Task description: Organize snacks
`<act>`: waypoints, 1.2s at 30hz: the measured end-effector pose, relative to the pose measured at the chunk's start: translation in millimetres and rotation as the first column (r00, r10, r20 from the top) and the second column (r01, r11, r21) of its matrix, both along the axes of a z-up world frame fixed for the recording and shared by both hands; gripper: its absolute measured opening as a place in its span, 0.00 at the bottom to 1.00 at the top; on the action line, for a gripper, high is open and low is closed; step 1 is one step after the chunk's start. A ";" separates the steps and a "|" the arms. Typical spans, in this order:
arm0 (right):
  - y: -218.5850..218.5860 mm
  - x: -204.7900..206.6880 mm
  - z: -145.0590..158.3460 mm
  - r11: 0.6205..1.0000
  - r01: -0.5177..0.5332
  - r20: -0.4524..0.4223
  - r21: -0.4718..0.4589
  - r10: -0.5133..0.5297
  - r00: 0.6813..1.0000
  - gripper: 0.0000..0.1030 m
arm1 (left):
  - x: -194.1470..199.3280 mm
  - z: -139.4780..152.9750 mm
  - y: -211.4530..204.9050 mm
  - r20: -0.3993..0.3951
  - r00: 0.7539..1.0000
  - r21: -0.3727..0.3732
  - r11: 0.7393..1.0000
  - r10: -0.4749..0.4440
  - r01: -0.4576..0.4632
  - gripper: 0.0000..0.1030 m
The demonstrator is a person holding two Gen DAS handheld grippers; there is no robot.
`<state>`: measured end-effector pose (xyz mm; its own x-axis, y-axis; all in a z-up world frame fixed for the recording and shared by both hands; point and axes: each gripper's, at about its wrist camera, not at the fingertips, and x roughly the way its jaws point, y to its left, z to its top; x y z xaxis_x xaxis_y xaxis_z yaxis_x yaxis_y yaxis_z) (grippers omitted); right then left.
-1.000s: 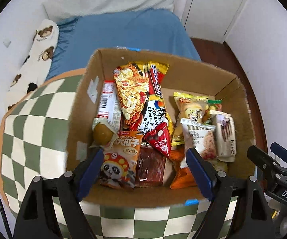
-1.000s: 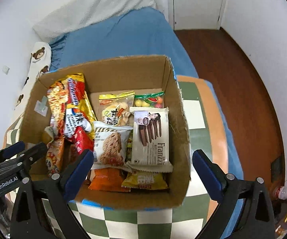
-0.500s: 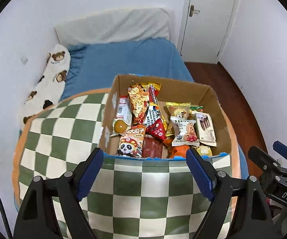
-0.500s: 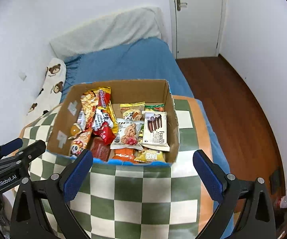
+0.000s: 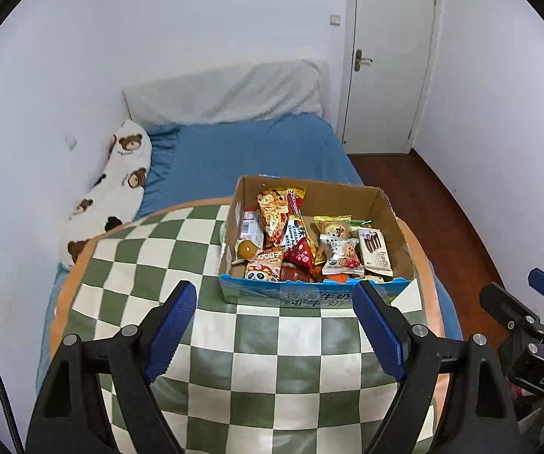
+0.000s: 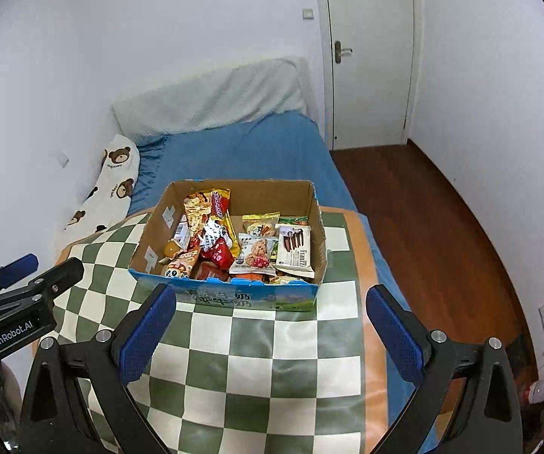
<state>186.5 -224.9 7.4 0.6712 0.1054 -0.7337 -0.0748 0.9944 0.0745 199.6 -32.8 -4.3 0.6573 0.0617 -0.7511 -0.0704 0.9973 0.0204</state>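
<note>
Both tools have drawn back and up from the cardboard box (image 5: 400, 223) since a second ago, when the cameras looked almost straight down into it; the box now sits well ahead of them and much of the room shows. Left to right: a bear-print pillow (image 5: 120, 185) lies against the wall beside the blue bed (image 5: 256, 155); the checkered cloth (image 5: 272, 363) covers the counter; the left tool (image 5: 273, 325) hangs over this cloth, jaws wide and holding nothing. The box rests on the far right part of the cloth, its printed blue front wall toward the cameras and its long axis running left to right. Inside, tall noodle packets (image 5: 277, 215) stand at the left, long axes pointing away toward the bed, while the wafer pack (image 5: 374, 251) lies flat at the right, pointing the same way. The right tool (image 6: 270, 327) is likewise spread wide and empty. With every visible snack in the box, the sorting appears finished or nearly so; any further move would call for approaching the box again, or simply ending.
</note>
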 end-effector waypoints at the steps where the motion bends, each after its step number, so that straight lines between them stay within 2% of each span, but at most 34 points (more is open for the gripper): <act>1: -0.4 -5.1 3.8 1.000 -0.002 0.008 -0.002 0.002 1.000 1.00 | -4.3 1.9 -0.3 0.005 1.000 0.000 1.000 -0.004 0.004 0.82; 9: -0.8 -36.5 29.9 1.000 -0.011 0.058 -0.010 0.011 0.998 1.00 | -30.0 11.4 -2.8 0.001 1.000 -0.024 0.999 -0.021 0.021 0.82; 15: 0.4 -45.7 31.3 1.000 -0.015 0.058 -0.021 0.016 0.998 1.00 | -36.1 17.6 -1.4 0.027 1.000 -0.026 1.000 -0.003 0.004 0.82; 17: 1.2 -45.2 29.4 1.000 -0.013 0.058 -0.025 0.015 0.998 1.00 | -34.1 15.5 -0.3 0.027 1.000 -0.024 1.000 0.007 -0.006 0.92; 18: 1.5 -44.2 28.4 1.000 -0.011 0.059 -0.029 0.013 0.998 1.00 | -33.1 13.9 0.6 0.030 1.000 -0.028 1.000 0.009 -0.008 1.00; 36: 12.4 11.0 -3.8 0.997 0.028 0.052 -0.076 -0.024 0.998 1.00 | 18.9 -17.2 -3.0 0.005 0.999 0.006 0.999 0.052 -0.052 1.00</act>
